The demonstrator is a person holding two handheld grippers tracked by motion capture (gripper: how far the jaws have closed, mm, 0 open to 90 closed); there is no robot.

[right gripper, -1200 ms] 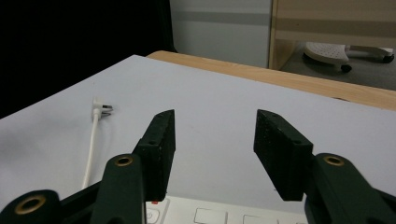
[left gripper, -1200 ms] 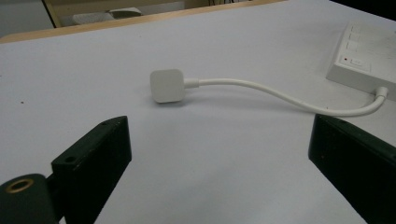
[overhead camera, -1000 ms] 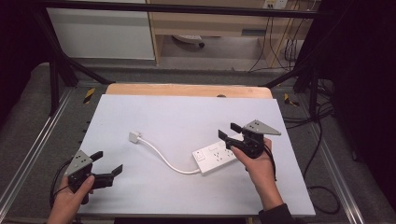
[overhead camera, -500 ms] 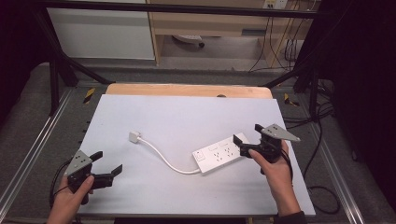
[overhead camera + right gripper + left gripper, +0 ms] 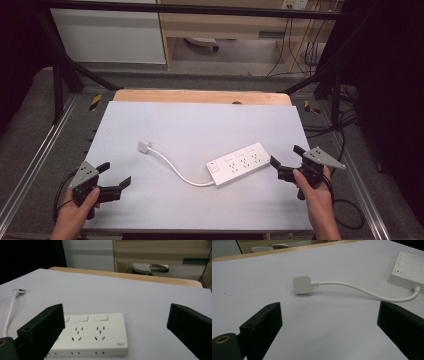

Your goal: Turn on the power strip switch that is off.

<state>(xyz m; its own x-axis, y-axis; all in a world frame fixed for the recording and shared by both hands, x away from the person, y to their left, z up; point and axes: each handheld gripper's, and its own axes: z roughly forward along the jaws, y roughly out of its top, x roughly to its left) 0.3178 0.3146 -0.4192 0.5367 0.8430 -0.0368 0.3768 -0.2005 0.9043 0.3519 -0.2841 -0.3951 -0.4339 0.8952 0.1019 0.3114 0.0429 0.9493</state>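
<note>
Both tongs, left (image 5: 114, 176) and right (image 5: 285, 159), gape beside power strip (image 5: 238, 163).

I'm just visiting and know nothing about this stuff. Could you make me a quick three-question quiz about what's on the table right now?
1. True or false: the right gripper is clamped on the power strip.
2. Which lies nearer the left gripper: A) the plug, B) the power strip?
3. Fill in: the cable joining plug and strip is ____ in colour.

Key: 1 false, its jaws stand open just off the strip's end; 2 A; 3 white.
</note>
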